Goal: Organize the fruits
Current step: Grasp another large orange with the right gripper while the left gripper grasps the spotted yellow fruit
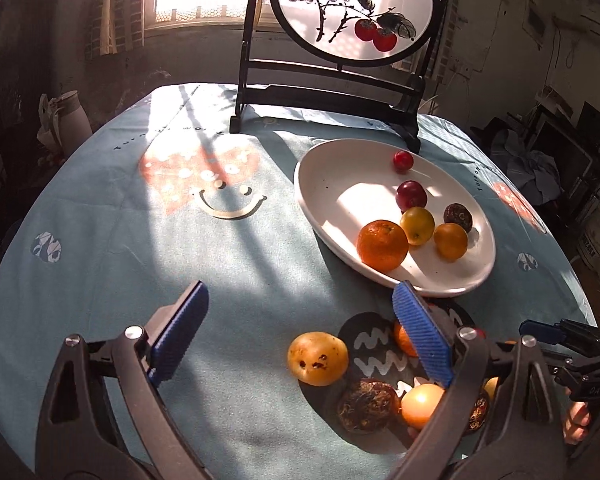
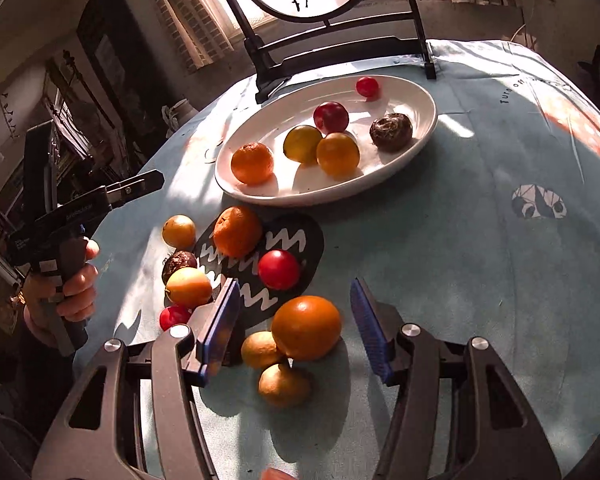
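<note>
Fruits (image 2: 306,327) loose on table; left gripper (image 1: 300,322), right gripper (image 2: 296,324) jaws apart, empty.

Ahead of my right gripper (image 2: 296,328) the white oval plate (image 2: 420,98) holds six fruits, among them a mandarin (image 2: 252,163) and a dark wrinkled fruit (image 2: 391,132). A big orange (image 2: 306,327) sits between its open blue pads, untouched, with two yellow-brown fruits (image 2: 262,350) just below.

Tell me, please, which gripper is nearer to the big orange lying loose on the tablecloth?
Right. The right gripper has the big orange between its open fingers, while the left gripper hovers farther off beside the white plate.
</note>
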A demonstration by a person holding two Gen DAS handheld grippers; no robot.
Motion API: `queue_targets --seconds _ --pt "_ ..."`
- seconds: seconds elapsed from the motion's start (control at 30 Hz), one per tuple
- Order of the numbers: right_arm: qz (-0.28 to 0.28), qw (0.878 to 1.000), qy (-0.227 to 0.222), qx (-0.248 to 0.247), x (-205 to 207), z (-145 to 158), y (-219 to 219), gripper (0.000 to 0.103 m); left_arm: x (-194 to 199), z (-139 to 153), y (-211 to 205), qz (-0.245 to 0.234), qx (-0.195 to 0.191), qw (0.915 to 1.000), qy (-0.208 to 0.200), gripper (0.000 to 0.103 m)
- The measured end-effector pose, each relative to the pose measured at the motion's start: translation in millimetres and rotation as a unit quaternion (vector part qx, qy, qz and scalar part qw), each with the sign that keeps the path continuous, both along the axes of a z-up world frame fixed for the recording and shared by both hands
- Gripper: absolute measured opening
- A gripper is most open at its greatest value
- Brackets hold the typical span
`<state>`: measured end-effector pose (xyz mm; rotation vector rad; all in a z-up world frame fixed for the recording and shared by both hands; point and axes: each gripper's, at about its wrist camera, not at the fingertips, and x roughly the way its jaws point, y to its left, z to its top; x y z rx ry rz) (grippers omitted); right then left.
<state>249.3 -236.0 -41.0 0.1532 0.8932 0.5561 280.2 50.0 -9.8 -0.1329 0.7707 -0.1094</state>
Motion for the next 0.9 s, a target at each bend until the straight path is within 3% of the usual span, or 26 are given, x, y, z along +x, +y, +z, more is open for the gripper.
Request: queue_targets --seconds 0.33,0.47,0.67,0.9 --pt "0.000 0.999 0.028 -0.018 2.3 -13.1 4.3 0.058 -4.0 -3.9 7.3 0.012 -0.005 0.9999 0.010 0.095" --pt "0.002 0.999 0.042 -0.025 3.2 -19.1 6.6 0.046 -4.5 -3.2 7.4 0.012 -0.002 0.9999 0.008 0.095" --pt "-0.004 0.999 0.047 -0.021 3.4 -20.3 4.0 0.041 -5.1 -2.7 7.4 0.011 -0.002 0.9999 0.009 0.095" --pt "-0.032 0.999 0.043 0.001 5.5 -16.3 -7.3 0.040 -0.9 -14.8 7.3 -0.011 -0.017 0.9984 0.052 0.092"
